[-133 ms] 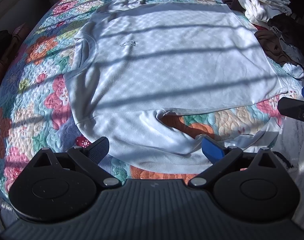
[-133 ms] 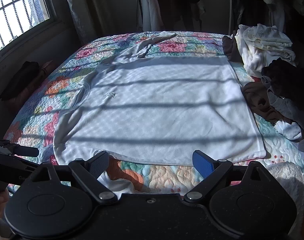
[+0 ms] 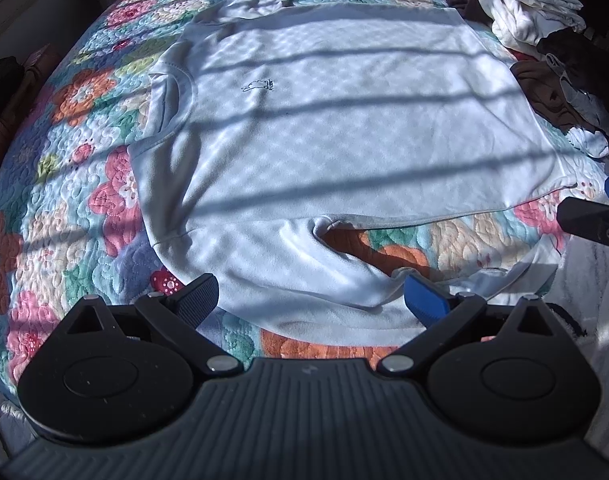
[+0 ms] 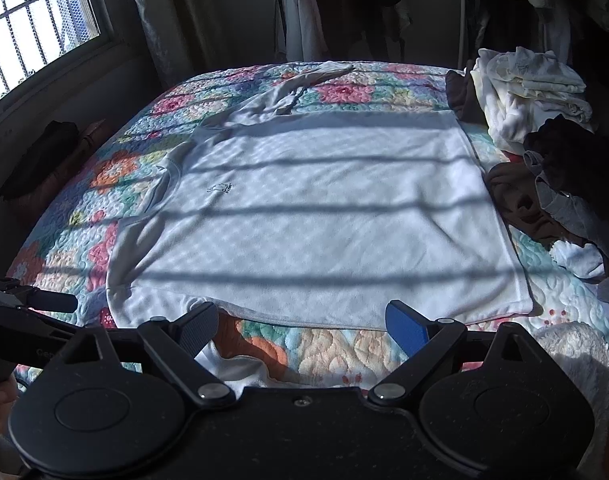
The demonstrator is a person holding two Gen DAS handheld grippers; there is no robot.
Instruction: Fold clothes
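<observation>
A: Start at the left claw (image 3: 310,300). What is it doing?

B: Its jaws are spread wide with nothing between the pads. It hangs over the near sleeve (image 3: 304,276) of the white long-sleeved top (image 3: 344,128), which runs along the lower middle of the left wrist view. The right claw (image 4: 302,324) is just as wide and empty, poised at the bottom of its own frame above the top's near side edge.

A: So which step is this?

B: I judge it the start of the first fold. The top lies spread flat across the bed (image 4: 344,92), collar toward the left of frame and hem toward the right, and nothing is folded yet.

A: And the next move?

B: Probably lowering the left claw onto the sleeve and pinching it, then carrying it over the body. The sleeve is rumpled, so the pads need to catch one layer cleanly.

A: Materials?

B: The top looks soft, fleecy and limp, with a small dark emblem (image 3: 258,85) on the chest. The quilt (image 3: 84,152) under it is padded, stitched in bright flowers. A loose heap of other clothes (image 4: 544,140) sits at the right edge.
</observation>
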